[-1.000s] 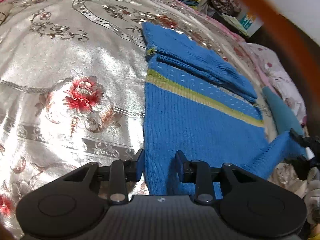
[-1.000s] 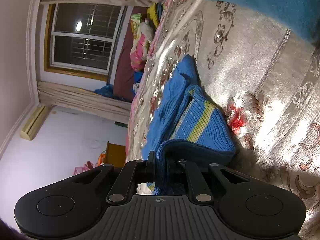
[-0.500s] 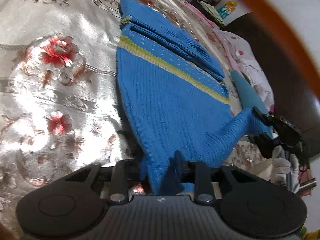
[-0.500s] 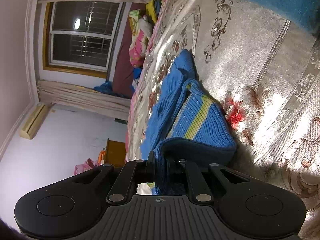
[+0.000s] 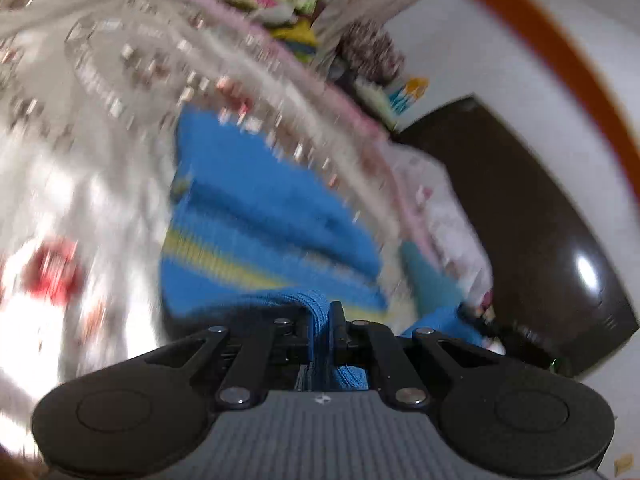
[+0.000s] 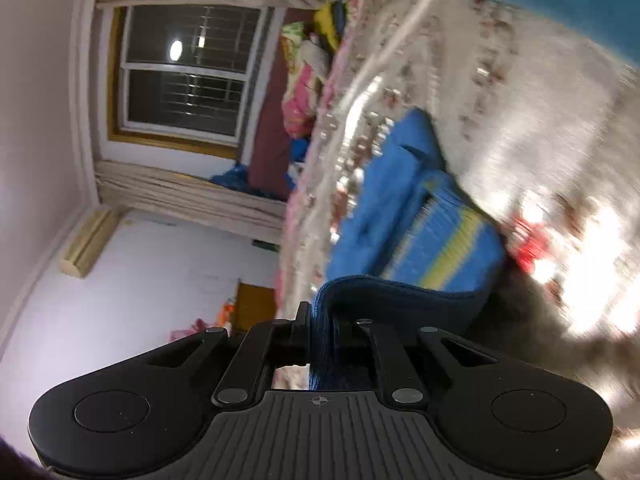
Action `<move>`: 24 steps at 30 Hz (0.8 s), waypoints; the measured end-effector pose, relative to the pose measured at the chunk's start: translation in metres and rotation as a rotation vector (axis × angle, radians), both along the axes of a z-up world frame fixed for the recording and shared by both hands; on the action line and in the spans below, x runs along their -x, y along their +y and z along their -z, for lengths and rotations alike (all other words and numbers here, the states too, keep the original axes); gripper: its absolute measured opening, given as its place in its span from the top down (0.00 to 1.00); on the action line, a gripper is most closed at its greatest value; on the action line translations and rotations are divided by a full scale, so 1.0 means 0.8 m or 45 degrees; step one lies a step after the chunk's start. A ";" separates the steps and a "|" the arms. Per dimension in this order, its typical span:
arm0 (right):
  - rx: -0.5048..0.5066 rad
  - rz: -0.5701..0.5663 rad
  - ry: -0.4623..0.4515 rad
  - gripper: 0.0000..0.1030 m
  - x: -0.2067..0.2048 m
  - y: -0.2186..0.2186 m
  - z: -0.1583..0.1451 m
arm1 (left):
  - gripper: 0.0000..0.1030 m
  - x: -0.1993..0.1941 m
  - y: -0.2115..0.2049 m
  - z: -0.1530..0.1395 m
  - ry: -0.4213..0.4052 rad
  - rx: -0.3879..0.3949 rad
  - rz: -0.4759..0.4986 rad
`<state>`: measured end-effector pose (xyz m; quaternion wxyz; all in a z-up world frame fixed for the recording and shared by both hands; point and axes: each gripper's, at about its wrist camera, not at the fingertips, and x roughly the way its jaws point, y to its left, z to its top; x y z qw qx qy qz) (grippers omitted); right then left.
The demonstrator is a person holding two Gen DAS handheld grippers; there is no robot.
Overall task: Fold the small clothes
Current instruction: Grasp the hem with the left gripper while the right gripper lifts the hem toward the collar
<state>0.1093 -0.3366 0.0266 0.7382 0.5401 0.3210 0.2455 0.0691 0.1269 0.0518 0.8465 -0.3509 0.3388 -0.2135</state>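
A small blue knit sweater (image 5: 256, 216) with a yellow-green stripe lies on the silvery flowered bedspread (image 5: 80, 152). My left gripper (image 5: 320, 320) is shut on the sweater's bottom hem and holds it lifted. In the right wrist view the same sweater (image 6: 404, 216) shows, and my right gripper (image 6: 320, 320) is shut on the hem's other corner, the knit edge curling over between the fingers. The lifted hem bends toward the sleeves folded across the chest. Both views are blurred by motion.
A teal cloth (image 5: 428, 276) lies at the bed's right edge. Piled bedding (image 5: 280, 4) sits at the far end. A dark wooden cabinet (image 5: 540, 220) stands to the right. A window (image 6: 180, 68) and curtains are on the far wall.
My left gripper closed on the sweater's hem and lifted it. Both grippers are now moving fast with the hem toward the sweater's top.
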 end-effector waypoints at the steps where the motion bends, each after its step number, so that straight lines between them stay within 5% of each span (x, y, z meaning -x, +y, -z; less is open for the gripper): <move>1: 0.001 0.005 -0.027 0.90 -0.008 0.001 -0.008 | 0.88 -0.011 0.004 -0.007 -0.028 0.017 -0.009; 8: 0.015 0.091 -0.077 0.90 -0.093 0.008 -0.037 | 0.88 -0.109 0.028 -0.027 -0.135 -0.016 -0.110; 15: 0.114 0.160 0.051 0.90 -0.174 0.030 -0.005 | 0.88 -0.184 0.025 0.022 -0.013 -0.081 -0.160; 24: 0.183 0.165 0.141 0.87 -0.217 0.046 0.028 | 0.88 -0.214 0.035 0.049 0.040 -0.036 -0.212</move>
